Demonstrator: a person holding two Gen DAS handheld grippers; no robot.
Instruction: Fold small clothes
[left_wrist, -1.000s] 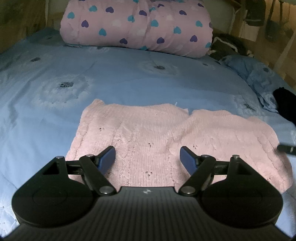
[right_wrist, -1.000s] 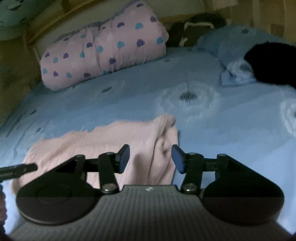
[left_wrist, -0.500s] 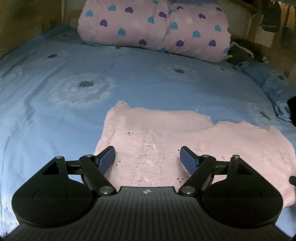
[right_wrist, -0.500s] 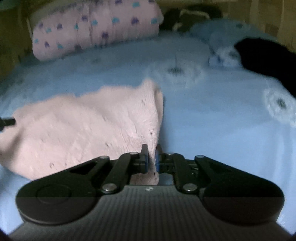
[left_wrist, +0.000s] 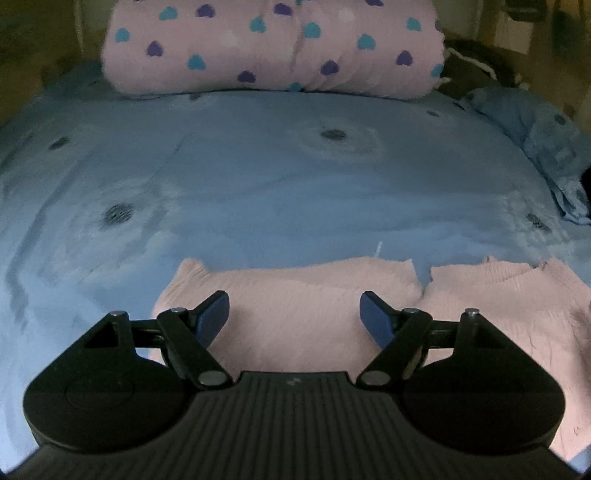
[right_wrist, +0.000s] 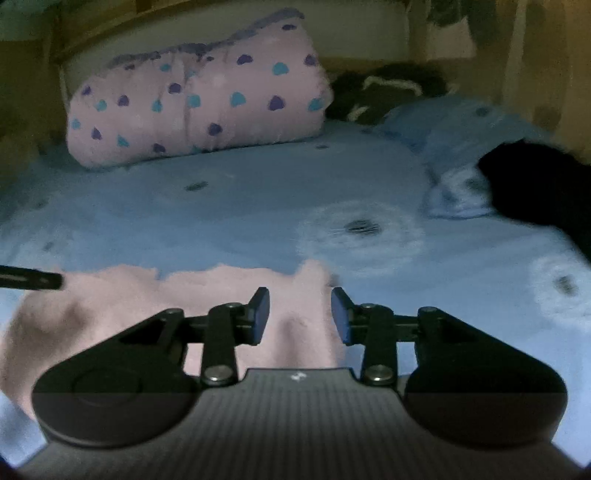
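A pink knitted garment (left_wrist: 295, 295) lies flat on the blue bedsheet (left_wrist: 258, 177). My left gripper (left_wrist: 294, 314) hovers over its left half, wide open, nothing between the blue pads. In the right wrist view the same pink garment (right_wrist: 122, 295) spreads to the left, its right edge bunched into a ridge running under my right gripper (right_wrist: 300, 314). The right jaws are opening; the pads stand apart on either side of that edge without pressing it. A dark tip of the left gripper (right_wrist: 33, 280) pokes in at the left edge.
A pink rolled quilt with hearts (left_wrist: 273, 48) lies across the head of the bed. A blue pillow (right_wrist: 461, 147) and a black garment (right_wrist: 535, 184) sit at the right side. Dark clothing (right_wrist: 384, 92) is piled behind the pillow. Wooden walls surround the bed.
The right gripper closed on the garment's right edge, then opened again and drew back. The left gripper moved back toward the near edge, so less of the garment shows ahead of it.
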